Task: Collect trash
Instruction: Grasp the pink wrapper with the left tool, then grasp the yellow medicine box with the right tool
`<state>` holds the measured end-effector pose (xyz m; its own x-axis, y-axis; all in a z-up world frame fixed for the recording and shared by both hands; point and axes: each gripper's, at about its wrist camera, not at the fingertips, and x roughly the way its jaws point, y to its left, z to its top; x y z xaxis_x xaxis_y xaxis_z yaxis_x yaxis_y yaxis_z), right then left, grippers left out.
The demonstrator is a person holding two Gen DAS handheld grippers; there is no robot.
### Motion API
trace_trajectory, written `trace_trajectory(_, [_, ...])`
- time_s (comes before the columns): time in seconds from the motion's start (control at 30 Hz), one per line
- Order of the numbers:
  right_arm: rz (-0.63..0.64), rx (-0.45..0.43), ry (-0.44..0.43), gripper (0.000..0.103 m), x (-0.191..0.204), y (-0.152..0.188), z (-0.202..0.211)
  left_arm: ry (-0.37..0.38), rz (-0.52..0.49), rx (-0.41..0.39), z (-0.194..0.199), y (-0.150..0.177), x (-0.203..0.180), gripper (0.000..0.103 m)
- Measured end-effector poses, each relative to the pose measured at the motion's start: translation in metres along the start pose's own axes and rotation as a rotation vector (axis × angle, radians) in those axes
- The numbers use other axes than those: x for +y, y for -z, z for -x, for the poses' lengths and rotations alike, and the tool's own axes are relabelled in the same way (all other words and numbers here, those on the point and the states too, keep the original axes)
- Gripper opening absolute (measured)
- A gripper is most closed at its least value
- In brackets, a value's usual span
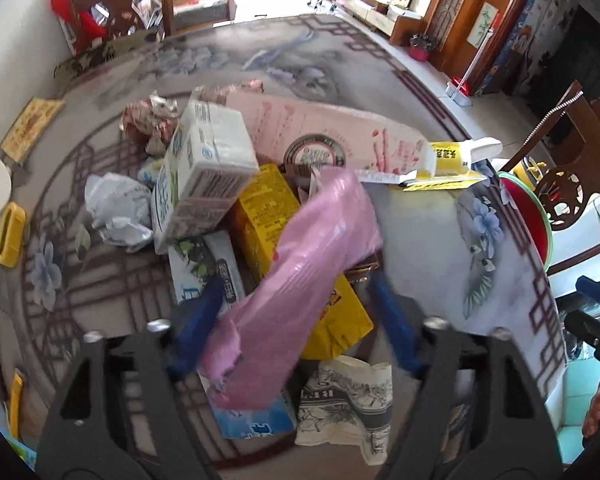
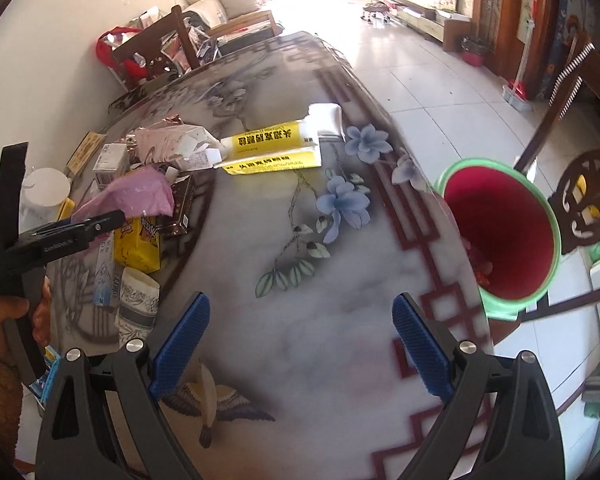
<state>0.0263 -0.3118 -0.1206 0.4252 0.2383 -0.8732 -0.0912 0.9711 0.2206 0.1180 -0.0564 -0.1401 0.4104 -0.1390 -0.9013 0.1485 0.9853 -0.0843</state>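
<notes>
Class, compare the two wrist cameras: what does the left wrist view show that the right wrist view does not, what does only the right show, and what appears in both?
Only the left wrist view shows the crumpled white paper and the yellow clip beside the pile. Only the right wrist view shows the painted bird on the tablecloth and the person's hand holding the left gripper. Both show the pink plastic bag, the yellow tube box, the red bin with green rim and the patterned paper cup.
</notes>
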Motion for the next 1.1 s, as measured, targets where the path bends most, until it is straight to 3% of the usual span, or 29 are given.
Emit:
trace_trajectory(0.1, [0.061,0.014,0.002,0.09,0.01,-0.014,-0.01,-0.002,0.04,0.021,-0.002,0.003,0.005,0.028])
trace_trajectory(0.2, [0.124,0.024,-0.008,0.09,0.021,-0.025,-0.021,-0.015,0.112,0.0,0.007,0.009,0.013,0.021])
trace_trajectory(0.37, [0.232,0.05,-0.053,0.09,0.034,-0.043,-0.046,-0.04,0.188,-0.036,0.029,0.017,0.01,0.018])
trace_trajectory(0.77, [0.404,0.08,-0.114,0.09,0.039,-0.085,-0.085,-0.095,0.237,0.024,0.028,0.014,-0.022,0.018])
trace_trajectory(0.9, [0.453,0.076,-0.18,0.09,0.038,-0.104,-0.086,-0.09,0.253,0.034,0.023,0.012,-0.026,0.018])
trace_trajectory(1.03, [0.497,0.115,-0.327,0.09,0.031,-0.129,-0.087,-0.08,0.286,0.048,0.017,0.013,-0.025,0.018])
trace_trajectory(1.1, [0.524,0.145,-0.365,0.096,0.028,-0.145,-0.091,-0.073,0.303,0.041,0.017,0.013,-0.023,0.018])
